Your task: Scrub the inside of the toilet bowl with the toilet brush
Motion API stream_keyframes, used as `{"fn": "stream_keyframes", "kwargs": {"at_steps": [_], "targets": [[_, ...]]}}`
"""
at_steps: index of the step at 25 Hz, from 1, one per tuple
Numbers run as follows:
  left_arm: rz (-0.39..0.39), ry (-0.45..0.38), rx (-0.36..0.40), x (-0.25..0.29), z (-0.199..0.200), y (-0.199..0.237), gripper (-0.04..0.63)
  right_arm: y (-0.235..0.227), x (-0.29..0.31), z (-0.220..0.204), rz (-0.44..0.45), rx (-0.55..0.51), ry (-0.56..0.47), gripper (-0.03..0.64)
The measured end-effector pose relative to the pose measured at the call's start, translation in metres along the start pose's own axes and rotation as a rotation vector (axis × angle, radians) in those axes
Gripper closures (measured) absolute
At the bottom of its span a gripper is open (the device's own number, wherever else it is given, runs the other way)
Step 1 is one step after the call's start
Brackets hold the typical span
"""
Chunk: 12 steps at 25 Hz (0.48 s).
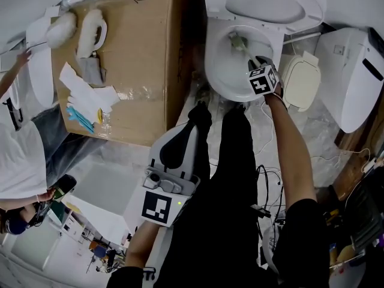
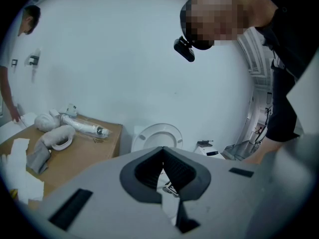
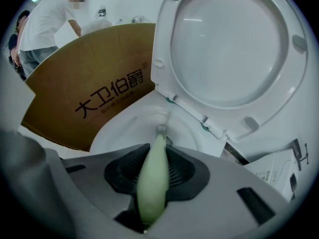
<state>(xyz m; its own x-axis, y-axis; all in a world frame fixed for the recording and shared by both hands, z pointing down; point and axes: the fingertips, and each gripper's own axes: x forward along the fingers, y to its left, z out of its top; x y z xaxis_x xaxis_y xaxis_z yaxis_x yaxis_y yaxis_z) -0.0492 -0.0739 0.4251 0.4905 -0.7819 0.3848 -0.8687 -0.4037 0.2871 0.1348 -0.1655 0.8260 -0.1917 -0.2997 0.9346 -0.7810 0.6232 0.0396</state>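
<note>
The right tool is squeezed tight on the pale green handle of the toilet brush. The brush head is down inside the toilet bowl, at 12 o'clock from that tool. The left tool is closed on nothing, low at 7 o'clock in the head view. If the push is too hard, the smooth handle could slip, or water could splash out.

Pale blank wall, big cardboard box, loose cables, 1 bystander nearby

glossy toilet bowl, matt cardboard box
</note>
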Motion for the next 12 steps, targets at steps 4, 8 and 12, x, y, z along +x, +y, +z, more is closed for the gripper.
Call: {"fn": "stream_keyframes", "kwargs": {"at_steps": [4, 8, 12], "targets": [[0.000, -0.004, -0.004, -0.002, 0.001, 0.007, 0.588, 0.019, 0.008, -0.001, 0.027, 0.051, 0.022, 0.505], [-0.008, -0.007, -0.010, -0.004, 0.001, 0.010, 0.588, 0.031, 0.010, -0.015, 0.059, 0.114, 0.050, 0.505], [-0.015, -0.015, -0.014, -0.004, 0.003, 0.012, 0.588, 0.043, 0.008, -0.028, 0.079, 0.119, 0.080, 0.505]]}}
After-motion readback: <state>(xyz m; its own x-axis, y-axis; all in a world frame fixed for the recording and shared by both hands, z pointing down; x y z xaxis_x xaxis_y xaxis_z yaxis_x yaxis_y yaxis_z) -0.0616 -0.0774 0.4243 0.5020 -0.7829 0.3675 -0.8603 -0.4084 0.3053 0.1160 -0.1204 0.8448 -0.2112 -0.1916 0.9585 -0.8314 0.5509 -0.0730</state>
